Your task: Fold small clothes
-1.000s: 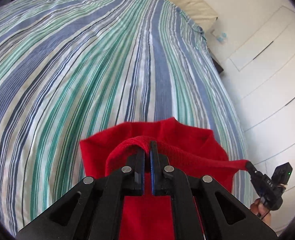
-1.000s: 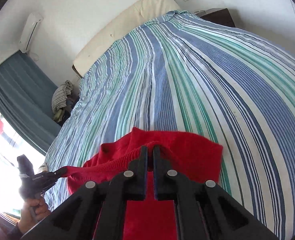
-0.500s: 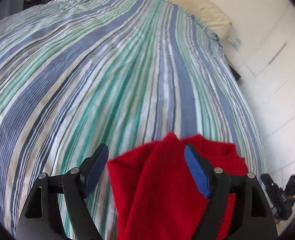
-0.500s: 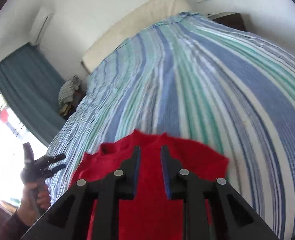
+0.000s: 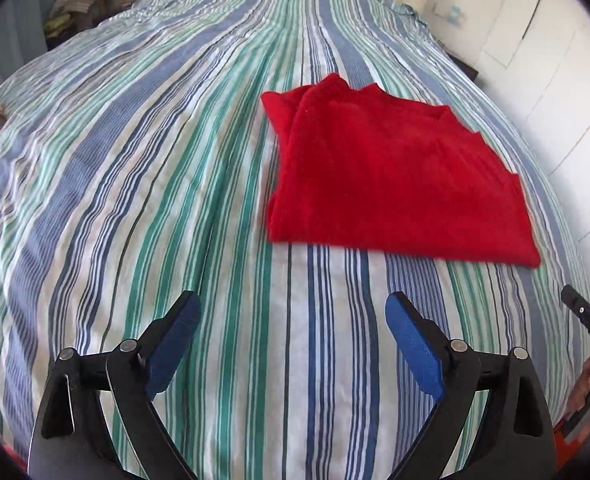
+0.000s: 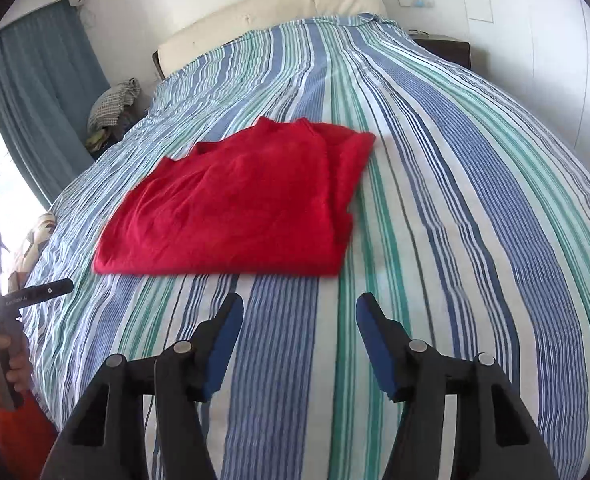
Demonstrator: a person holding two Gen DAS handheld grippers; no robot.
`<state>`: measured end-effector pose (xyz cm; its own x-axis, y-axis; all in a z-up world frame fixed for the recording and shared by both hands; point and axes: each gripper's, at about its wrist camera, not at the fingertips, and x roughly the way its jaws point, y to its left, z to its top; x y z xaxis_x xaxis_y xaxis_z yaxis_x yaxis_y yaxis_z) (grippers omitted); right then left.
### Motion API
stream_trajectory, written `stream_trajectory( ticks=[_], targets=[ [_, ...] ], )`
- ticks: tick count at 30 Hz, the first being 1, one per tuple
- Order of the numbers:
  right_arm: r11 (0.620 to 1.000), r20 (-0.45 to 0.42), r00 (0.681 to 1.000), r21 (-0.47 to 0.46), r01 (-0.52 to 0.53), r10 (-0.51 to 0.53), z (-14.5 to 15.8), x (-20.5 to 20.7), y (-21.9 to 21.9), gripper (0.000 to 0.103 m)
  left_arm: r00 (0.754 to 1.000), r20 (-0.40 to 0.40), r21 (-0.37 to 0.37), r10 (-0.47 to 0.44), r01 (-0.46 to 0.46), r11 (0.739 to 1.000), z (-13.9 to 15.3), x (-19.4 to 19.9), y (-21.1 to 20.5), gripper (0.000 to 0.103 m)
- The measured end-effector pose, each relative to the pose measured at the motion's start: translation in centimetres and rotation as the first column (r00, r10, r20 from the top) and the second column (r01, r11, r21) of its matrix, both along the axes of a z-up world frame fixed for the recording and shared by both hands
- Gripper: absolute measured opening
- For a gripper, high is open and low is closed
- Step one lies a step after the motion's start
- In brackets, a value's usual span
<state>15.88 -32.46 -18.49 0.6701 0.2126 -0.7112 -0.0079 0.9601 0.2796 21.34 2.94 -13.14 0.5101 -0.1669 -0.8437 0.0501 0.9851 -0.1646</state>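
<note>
A red garment (image 5: 395, 176) lies folded flat on the striped bed cover (image 5: 155, 160), ahead and to the right in the left wrist view. It also shows in the right wrist view (image 6: 239, 204), ahead and to the left. My left gripper (image 5: 293, 312) is open and empty, pulled back over the bed's near part, apart from the garment. My right gripper (image 6: 299, 312) is open and empty, also back from the garment's near edge. Each gripper shows at the edge of the other's view: the left (image 6: 35, 290), the right (image 5: 587, 320).
A cream headboard (image 6: 271, 12) stands at the bed's far end. A pile of clothes (image 6: 113, 104) lies beside the bed at the far left, by a blue curtain (image 6: 35, 92). White cupboard doors (image 5: 555, 60) run along the right side. A dark bedside table (image 6: 447, 48) stands at the far right.
Both grippers were shut on the red garment's edge a second ago. They opened, let it go and drew back. The garment now lies folded on the bed.
</note>
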Motion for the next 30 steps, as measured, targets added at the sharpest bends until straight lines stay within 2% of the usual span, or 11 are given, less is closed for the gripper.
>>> stream_trajectory(
  ticks=[4, 7, 21, 27, 30],
  targets=[
    [1.000, -0.022, 1.000, -0.008, 0.015, -0.015, -1.0, -4.3, 1.9, 0.059, 1.000, 0.013, 0.046, 0.000, -0.001, 0.999, 0.2, -3.0, -0.7, 0.094],
    [0.999, -0.042, 0.998, -0.003, 0.038, -0.038, -1.7, -5.8, 2.8, 0.059, 1.000, 0.028, 0.063, 0.011, -0.012, 0.998, 0.6, -4.3, -0.7, 0.094],
    [0.999, -0.033, 0.999, -0.042, 0.019, -0.020, -1.6, -7.2, 4.6, 0.059, 0.996, 0.064, 0.131, 0.055, -0.063, 0.989, 1.9, -5.7, 0.3, 0.094],
    [0.999, -0.047, 0.999, -0.038, 0.023, -0.025, -2.1, -7.2, 4.5, 0.059, 0.997, 0.062, 0.148, 0.054, -0.063, 0.987, 1.3, -5.2, 0.2, 0.094],
    [1.000, -0.064, 0.998, -0.023, 0.017, -0.018, -2.5, -6.8, 4.4, 0.059, 0.997, 0.055, 0.144, 0.053, -0.061, 0.988, -0.1, -4.5, 0.7, 0.095]
  ],
)
